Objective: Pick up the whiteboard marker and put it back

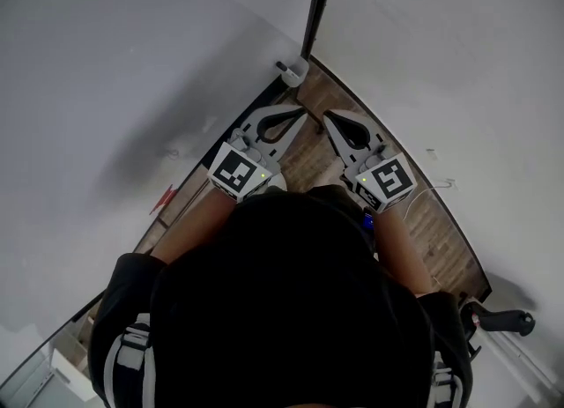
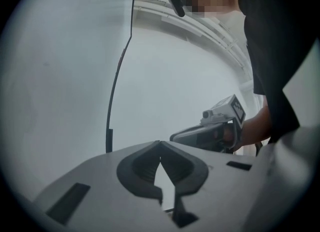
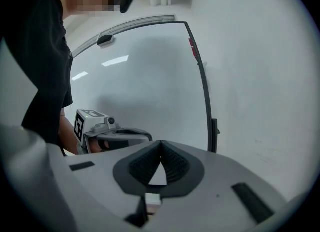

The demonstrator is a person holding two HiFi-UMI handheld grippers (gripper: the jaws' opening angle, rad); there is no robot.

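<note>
White wall and a glossy whiteboard (image 3: 140,75) framed by a dark edge fill the scene, with a strip of wooden floor (image 1: 432,221) below. This looks like the approach, before any pick-up. The left claw (image 1: 300,115) and right claw (image 1: 328,117) are held side by side, each pinched fully together with nothing between the pads. No view plainly shows the whiteboard marker. A small dark-and-white object (image 1: 289,69) at the foot of the edge may be it. Next, the marker must be located and one claw spread around its barrel. Only the head view shows that object and the floor. The gripper views alone show the tips meeting.
</note>
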